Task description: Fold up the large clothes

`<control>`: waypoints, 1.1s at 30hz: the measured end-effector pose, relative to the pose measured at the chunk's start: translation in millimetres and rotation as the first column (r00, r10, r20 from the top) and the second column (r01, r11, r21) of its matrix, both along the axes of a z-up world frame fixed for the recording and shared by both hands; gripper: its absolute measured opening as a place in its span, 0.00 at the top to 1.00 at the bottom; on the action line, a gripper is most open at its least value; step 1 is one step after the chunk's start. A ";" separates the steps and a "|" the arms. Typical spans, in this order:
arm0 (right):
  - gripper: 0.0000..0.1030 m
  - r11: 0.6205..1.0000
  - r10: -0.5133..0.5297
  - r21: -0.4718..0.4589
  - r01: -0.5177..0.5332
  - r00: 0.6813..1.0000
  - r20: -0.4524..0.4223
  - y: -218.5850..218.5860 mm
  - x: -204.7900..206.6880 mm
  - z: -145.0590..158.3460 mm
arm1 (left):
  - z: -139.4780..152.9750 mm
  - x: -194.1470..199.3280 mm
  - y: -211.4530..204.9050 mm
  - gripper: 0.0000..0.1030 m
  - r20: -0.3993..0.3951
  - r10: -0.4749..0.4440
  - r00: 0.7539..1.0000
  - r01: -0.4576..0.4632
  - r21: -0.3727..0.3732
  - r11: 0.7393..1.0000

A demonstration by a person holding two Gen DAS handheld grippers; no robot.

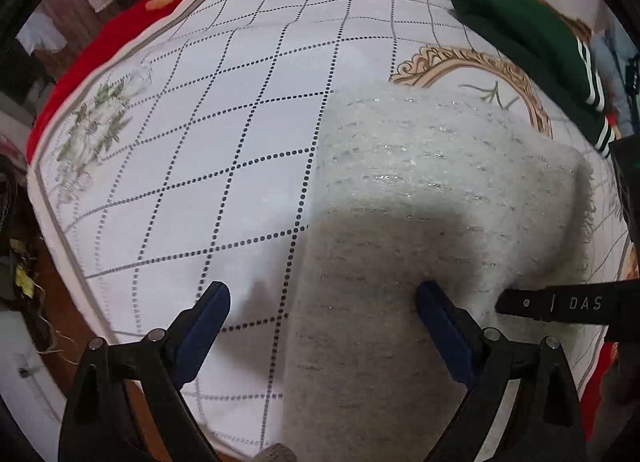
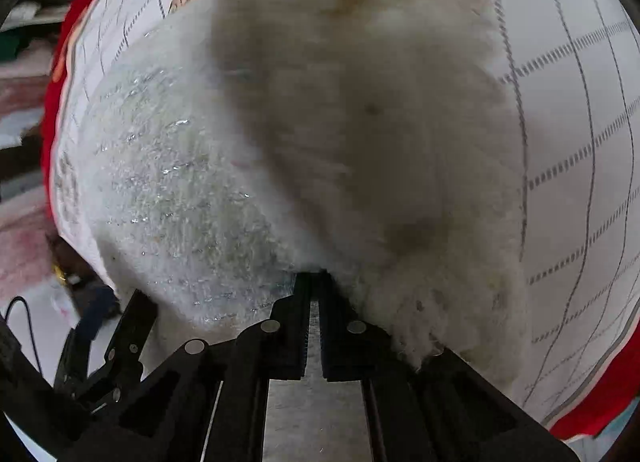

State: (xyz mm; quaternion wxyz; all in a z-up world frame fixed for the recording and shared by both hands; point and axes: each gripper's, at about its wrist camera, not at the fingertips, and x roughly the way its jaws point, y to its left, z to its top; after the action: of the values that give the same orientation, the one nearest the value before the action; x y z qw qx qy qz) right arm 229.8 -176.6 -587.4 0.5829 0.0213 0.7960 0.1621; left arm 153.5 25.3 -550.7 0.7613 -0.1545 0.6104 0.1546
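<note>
Big white bedspread (image 1: 192,134) with a dotted grid covers the bed, and the fuzzy white sweater (image 1: 400,222) lies on it (silver threads all through it). A folded green garment (image 1: 528,34) sits further back. Left tool (image 1: 322,312) is spread wide over the sweater's edge; right tool (image 2: 316,282) is pressed together, pinching the sweater.

Soft, even indoor light fills both views, bright on the white bedspread (image 1: 192,110). My claws throw a broad dim shadow across the fuzzy sweater (image 1: 400,190). The fisheye bends the bed's edges and blackens the corners. My right wrist view is smeared with motion blur; sweater threads glint there.
</note>
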 end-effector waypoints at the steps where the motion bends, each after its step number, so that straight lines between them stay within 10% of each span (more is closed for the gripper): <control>1: 0.99 1.000 0.021 -0.011 -0.021 1.000 -0.004 4.1 0.7 2.3 | 1.2 -0.9 3.3 0.05 0.000 0.004 1.000 -0.004 -0.017 1.000; 11: 0.63 0.995 0.055 0.078 -0.056 0.998 0.007 -41.7 -43.1 107.9 | 52.8 -67.9 -9.0 0.06 0.003 -0.080 0.997 0.080 -0.031 0.996; 17: 0.65 0.998 0.058 -0.023 -0.059 0.998 -0.016 -51.8 -86.7 11.5 | -3.6 -67.6 -19.8 0.05 -0.074 -0.077 0.994 0.071 -0.086 0.994; 21: 0.62 0.999 0.000 0.038 0.001 0.999 -0.041 -57.7 -74.3 25.8 | 21.9 -63.3 -9.6 0.05 -0.018 -0.080 0.997 0.078 -0.102 0.992; 22: 0.59 0.996 -0.026 0.081 0.029 0.999 -0.035 -68.3 -69.8 36.4 | 33.7 -64.0 -3.5 0.05 0.022 -0.080 0.997 0.082 -0.112 0.990; 25: 0.00 0.972 -0.094 0.223 0.077 0.994 0.064 -92.3 -57.2 66.2 | 44.6 -63.6 14.2 0.05 0.094 -0.063 0.994 0.078 -0.170 0.982; 28: 0.00 0.966 -0.083 0.257 0.032 0.978 0.191 -112.2 -38.8 65.2 | 31.2 -54.9 33.8 0.06 0.119 -0.031 0.992 0.062 -0.267 0.962; 33: 0.00 0.927 -0.102 0.370 0.063 0.991 0.087 -124.1 -12.4 -0.9 | 0.2 -36.9 45.8 0.06 0.142 0.023 0.990 0.042 -0.442 0.896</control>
State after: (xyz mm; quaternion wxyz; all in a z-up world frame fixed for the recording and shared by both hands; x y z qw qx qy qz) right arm 217.4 -300.7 -588.3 0.6158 0.1548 0.7184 0.2839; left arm 116.6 71.1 -550.5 0.7486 -0.3318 0.5740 -0.0040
